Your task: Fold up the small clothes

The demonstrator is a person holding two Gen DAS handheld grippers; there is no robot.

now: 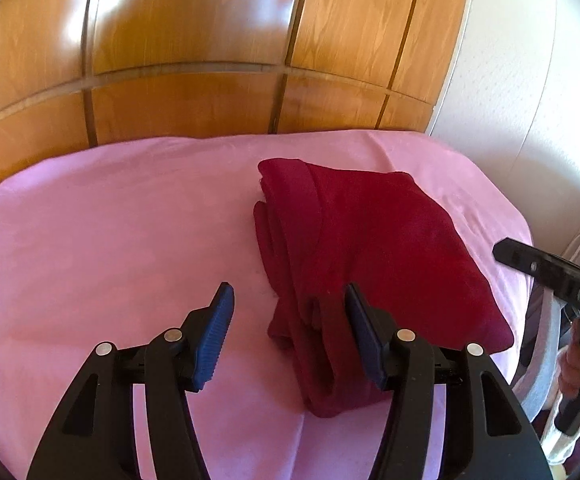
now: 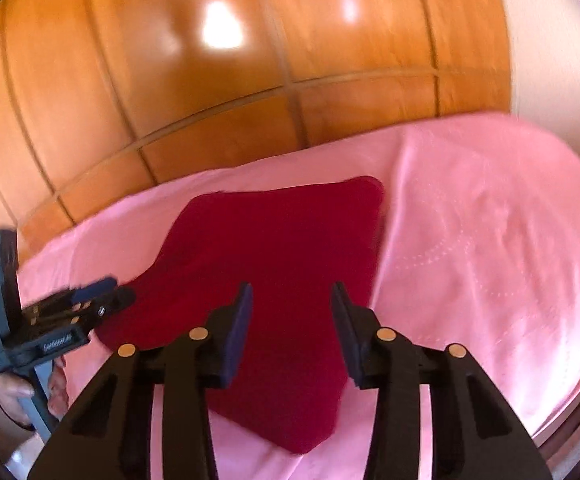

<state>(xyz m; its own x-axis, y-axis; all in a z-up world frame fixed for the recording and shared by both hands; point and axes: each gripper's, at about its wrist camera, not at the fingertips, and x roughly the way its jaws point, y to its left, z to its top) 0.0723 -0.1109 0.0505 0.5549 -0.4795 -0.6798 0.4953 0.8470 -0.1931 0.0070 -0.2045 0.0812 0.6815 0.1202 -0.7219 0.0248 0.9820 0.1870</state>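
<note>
Left gripper [image 1: 288, 334] sits closest to its lens, jaws apart with nothing between the pads. Its right finger [image 1: 364, 340] is over the near-left edge of the red garment [image 1: 370, 248], left finger over bare pink sheet [image 1: 110, 240]; can't tell if the right pad touches cloth. Reads as straddling the layered edge, either just off it or lining up to pinch it.

Right gripper [image 2: 292, 330] hangs above the garment's near end, jaws partly open and empty. That view is blurred, so contact can't be judged.

Garment lies folded into a compact stack on the sheet, toward the right side of the bed, stacked fold edges facing left, smooth flat panel on top. Wooden headboard [image 1: 190, 60] is behind, well apart from it.

My read: fold is basically done. Both tools are empty and angled down at the near end, so probably a final tidy or a lift of the whole bundle. Risk: grabbing only the top layers at that left edge would peel the stack open.
</note>
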